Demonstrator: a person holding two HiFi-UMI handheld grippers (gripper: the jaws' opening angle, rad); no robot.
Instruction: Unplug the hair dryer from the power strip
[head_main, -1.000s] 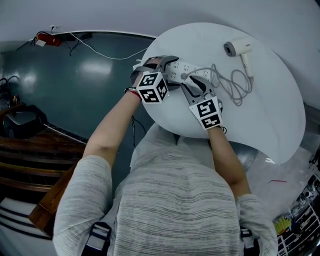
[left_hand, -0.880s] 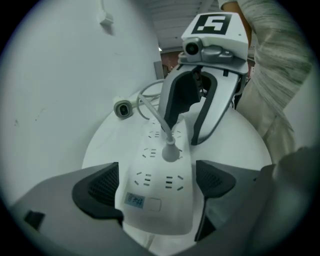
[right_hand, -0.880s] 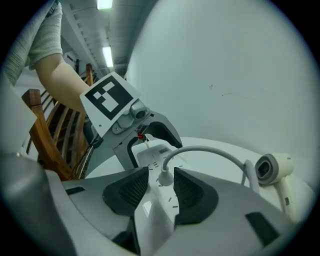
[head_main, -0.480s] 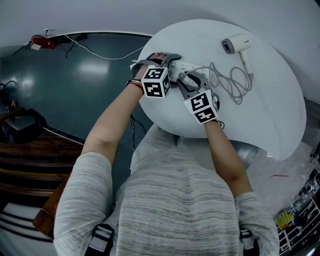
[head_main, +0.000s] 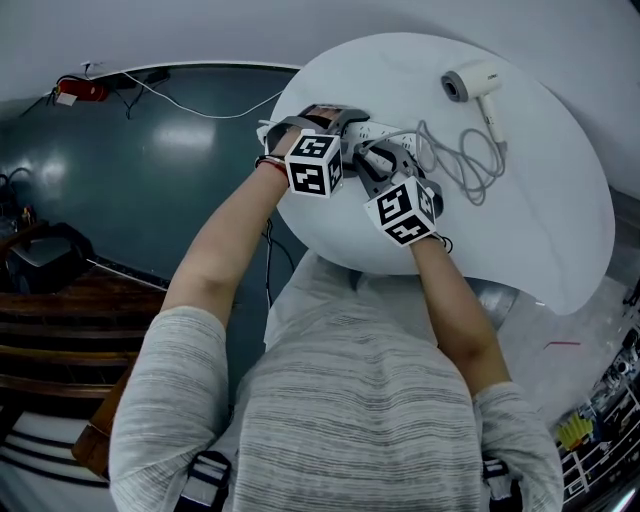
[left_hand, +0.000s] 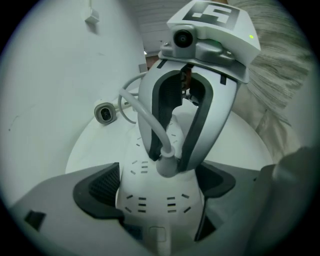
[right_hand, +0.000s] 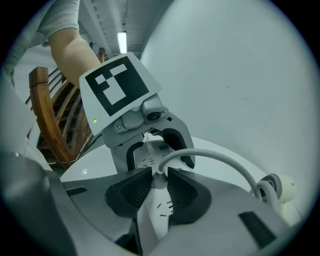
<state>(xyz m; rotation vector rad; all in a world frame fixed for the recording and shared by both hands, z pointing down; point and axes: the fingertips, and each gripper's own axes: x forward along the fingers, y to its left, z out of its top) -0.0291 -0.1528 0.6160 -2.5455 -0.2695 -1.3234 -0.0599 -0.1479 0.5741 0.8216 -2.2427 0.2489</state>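
A white power strip (head_main: 366, 130) lies near the left rim of the round white table (head_main: 530, 220). My left gripper (head_main: 330, 122) straddles the strip's end, jaws wide, pads (left_hand: 97, 192) beside the strip (left_hand: 160, 200) without squeezing it. The hair dryer's grey plug (left_hand: 167, 165) stands in a socket. My right gripper (right_hand: 159, 185) is closing on that plug (right_hand: 159, 179), both pads against its sides. The cable (head_main: 465, 165) runs in loose loops to the white hair dryer (head_main: 470, 82) at the table's far side.
The table's near edge runs just under both hands. A wooden chair (right_hand: 47, 120) stands to the left over the dark floor. A red object (head_main: 75, 90) with a white cord lies on the floor by the wall.
My left gripper has sunk over the strip's end and rolled a little. The right gripper has stayed at the plug, rolled slightly, and its jaws have narrowed onto it.
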